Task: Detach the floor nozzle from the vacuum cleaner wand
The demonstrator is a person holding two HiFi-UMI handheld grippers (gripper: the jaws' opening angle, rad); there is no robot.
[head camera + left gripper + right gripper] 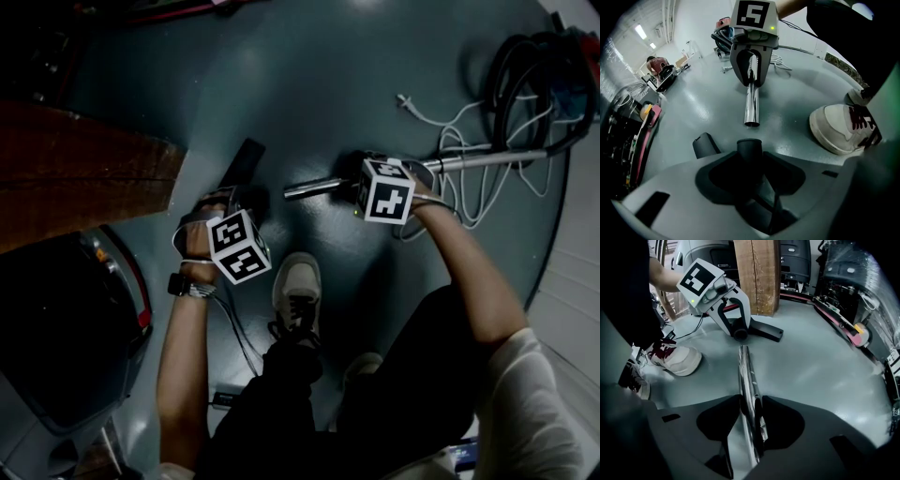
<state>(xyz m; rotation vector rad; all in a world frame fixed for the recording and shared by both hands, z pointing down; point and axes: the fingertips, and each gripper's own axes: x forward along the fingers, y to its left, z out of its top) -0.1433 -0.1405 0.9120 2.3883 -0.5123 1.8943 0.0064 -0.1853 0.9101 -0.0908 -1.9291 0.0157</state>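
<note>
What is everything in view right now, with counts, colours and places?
floor nozzle: one, black, on the floor before the wooden post, neck apart from the wand's open end
wand: one, chrome, running back toward the hose
hose: one, black, coiled at the head view's upper right
cable: one, white, loose on the floor by the hose
wooden post: one, brown, behind the nozzle
machines: at least two, grey and black, behind the post
shoes: two, whitish, on the floor beside the wand
left gripper: one, grey, closed on the nozzle's neck
right gripper: one, grey, closed on the wand
</note>
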